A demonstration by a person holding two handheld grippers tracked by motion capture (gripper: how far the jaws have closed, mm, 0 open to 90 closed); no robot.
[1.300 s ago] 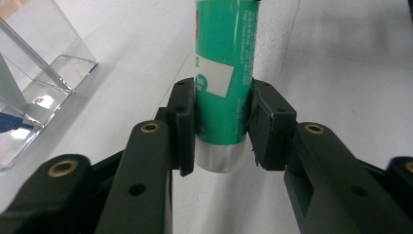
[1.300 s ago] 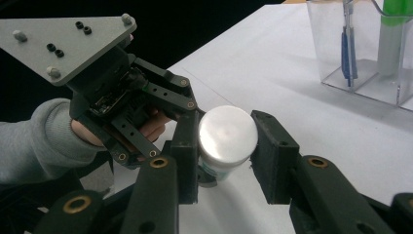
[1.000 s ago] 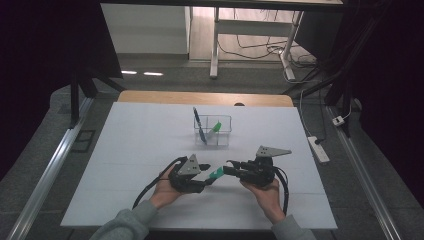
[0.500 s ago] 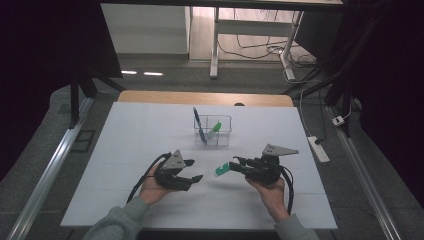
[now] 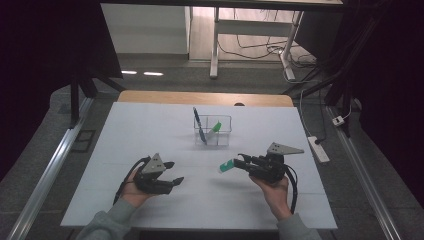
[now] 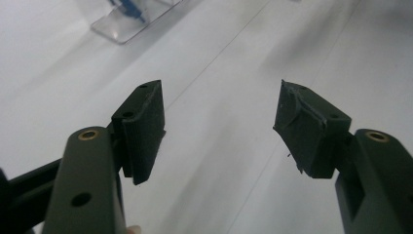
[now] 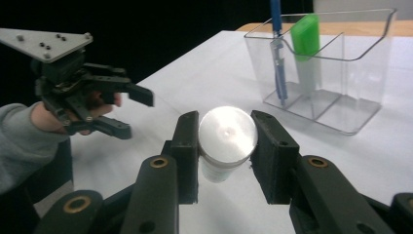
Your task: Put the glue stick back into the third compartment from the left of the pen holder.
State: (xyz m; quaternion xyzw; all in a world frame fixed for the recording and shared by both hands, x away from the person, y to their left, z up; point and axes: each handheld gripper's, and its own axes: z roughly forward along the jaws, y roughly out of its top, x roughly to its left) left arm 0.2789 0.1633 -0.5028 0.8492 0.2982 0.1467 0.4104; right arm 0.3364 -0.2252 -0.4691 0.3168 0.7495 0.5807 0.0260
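Marker (image 5: 228, 165) sits clamped in the right gripper (image 5: 239, 161), below the clear organizer (image 5: 223, 120). Left of it, the left gripper (image 5: 173, 172) has just been opening, nothing between its jaws. Handover looks finished; next, probably, carry the marker up and drop it upright into a free compartment.

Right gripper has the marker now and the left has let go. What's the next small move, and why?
Probably carry the marker toward the clear organizer and line it up over a free compartment. The right gripper is shut on it, the left gripper has just been opening, with nothing between its jaws, and the organizer already holds a blue pen and a green marker.
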